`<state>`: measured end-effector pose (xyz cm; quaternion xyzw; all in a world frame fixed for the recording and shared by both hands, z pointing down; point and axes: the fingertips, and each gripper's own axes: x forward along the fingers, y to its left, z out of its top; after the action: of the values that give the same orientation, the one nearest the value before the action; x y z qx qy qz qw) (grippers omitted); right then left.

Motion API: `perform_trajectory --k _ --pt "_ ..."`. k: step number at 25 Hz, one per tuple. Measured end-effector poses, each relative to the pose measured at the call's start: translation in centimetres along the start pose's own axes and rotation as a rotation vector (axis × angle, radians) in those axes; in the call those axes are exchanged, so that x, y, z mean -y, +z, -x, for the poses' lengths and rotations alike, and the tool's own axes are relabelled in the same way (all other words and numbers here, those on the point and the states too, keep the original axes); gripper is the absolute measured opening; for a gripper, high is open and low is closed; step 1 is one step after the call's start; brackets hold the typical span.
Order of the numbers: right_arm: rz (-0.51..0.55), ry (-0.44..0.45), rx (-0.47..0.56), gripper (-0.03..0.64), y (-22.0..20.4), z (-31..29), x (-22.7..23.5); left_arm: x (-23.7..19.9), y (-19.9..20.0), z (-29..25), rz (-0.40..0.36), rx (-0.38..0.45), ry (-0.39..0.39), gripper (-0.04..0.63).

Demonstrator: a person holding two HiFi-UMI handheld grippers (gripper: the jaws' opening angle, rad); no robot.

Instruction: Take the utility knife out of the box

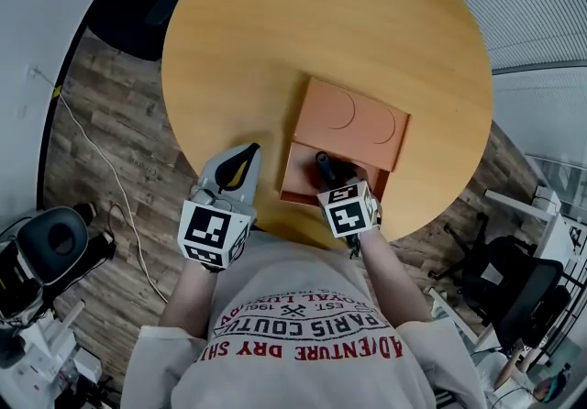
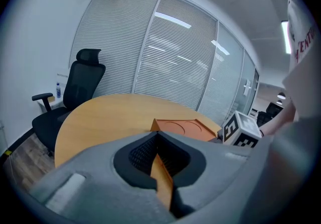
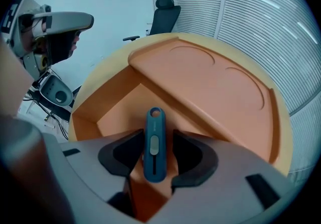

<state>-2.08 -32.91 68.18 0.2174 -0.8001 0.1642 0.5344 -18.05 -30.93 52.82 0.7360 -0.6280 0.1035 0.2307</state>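
An orange box [image 1: 295, 185] stands open near the round table's front edge, its lid [image 1: 353, 123] laid back beyond it. A dark blue utility knife [image 3: 155, 145] lies lengthwise in the box, between the jaws of my right gripper [image 3: 156, 138]. That gripper [image 1: 330, 169] points steeply down into the box, and narrow gaps show between its pads and the knife. My left gripper [image 1: 249, 155] hovers over the table just left of the box. Its tips [image 2: 157, 135] meet and hold nothing; the lid [image 2: 183, 128] shows beyond them.
The wooden table [image 1: 321, 22] has bare surface behind and left of the box. A black office chair [image 2: 80, 82] stands at the far side, another chair [image 1: 518, 288] at the right. A white cable [image 1: 101, 160] runs across the wood floor.
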Motion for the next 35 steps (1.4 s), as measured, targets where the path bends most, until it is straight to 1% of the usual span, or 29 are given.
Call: perform_trajectory --k 5,13,17,20,22,31,35 --pt "0.009 -0.009 -0.010 0.187 0.1 -0.2 -0.1 -0.5 -0.1 0.2 0.006 -0.004 0.011 -0.005" --pt "0.047 -0.022 -0.032 0.183 0.2 -0.2 -0.4 -0.7 0.0 0.4 0.006 0.001 0.008 -0.005" --pt "0.075 -0.019 -0.044 0.164 0.2 -0.3 -0.6 -0.6 -0.2 0.3 0.002 -0.005 0.004 -0.005" --pt "0.077 -0.025 -0.042 0.133 0.2 -0.2 -0.7 -0.6 -0.1 0.2 0.000 -0.006 0.003 -0.005" --pt "0.077 -0.028 -0.041 0.133 0.1 -0.3 -0.8 -0.6 -0.1 0.3 -0.003 -0.006 0.002 -0.005" --pt "0.091 -0.015 -0.050 0.132 -0.1 0.0 -1.0 -0.3 0.3 0.8 -0.019 0.000 0.001 -0.005" --pt "0.101 0.017 -0.038 0.132 -0.2 0.5 -1.5 0.0 0.4 1.0 -0.025 0.002 0.000 -0.005"
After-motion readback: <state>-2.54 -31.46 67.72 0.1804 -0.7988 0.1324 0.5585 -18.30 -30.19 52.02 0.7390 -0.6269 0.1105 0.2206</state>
